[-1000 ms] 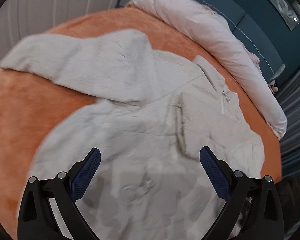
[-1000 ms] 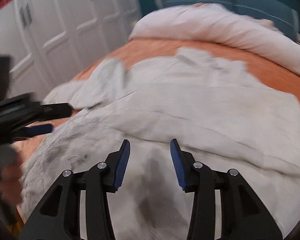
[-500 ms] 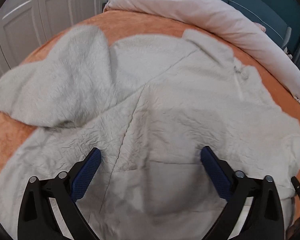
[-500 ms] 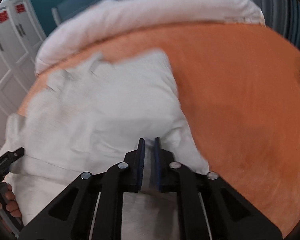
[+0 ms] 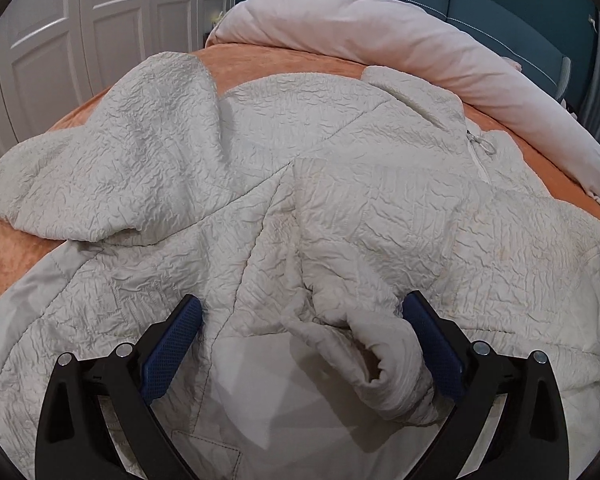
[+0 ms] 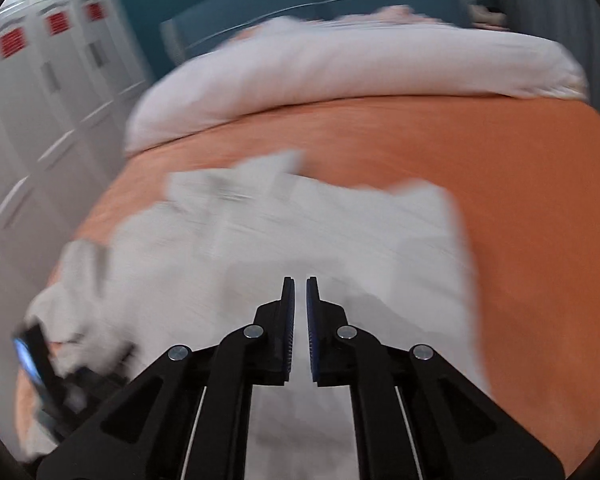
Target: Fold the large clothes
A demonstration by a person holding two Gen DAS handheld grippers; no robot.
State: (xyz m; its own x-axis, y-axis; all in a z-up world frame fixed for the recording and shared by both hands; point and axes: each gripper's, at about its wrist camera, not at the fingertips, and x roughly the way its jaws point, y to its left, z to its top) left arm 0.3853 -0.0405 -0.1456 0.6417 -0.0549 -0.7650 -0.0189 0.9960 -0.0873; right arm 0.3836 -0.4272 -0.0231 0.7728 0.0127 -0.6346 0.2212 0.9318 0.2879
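A large cream quilted jacket [image 5: 340, 200] lies spread on an orange bed cover [image 5: 4, 248]. Its left sleeve [image 5: 112, 160] lies out to the left; the collar and zipper [image 5: 476, 148] point toward the far right. The other sleeve's cuff [image 5: 384, 364] lies folded onto the body. My left gripper [image 5: 300, 320] is wide open just above the jacket, the cuff against its right finger. In the blurred right wrist view my right gripper [image 6: 300, 292] is nearly closed over the jacket [image 6: 300, 232], with a narrow gap; whether fabric is pinched is unclear. The left gripper [image 6: 40, 368] shows at lower left.
A rolled white duvet [image 5: 400, 44] lies along the far side of the bed, also in the right wrist view [image 6: 360, 68]. White wardrobe doors [image 5: 80, 32] stand to the left. A dark teal headboard [image 5: 500, 4] is behind. Bare orange cover [image 6: 520, 200] lies right of the jacket.
My right gripper closed from open to nearly shut and swung across the jacket. The right sleeve now lies folded over the body with its cuff by my left gripper, which stayed open.
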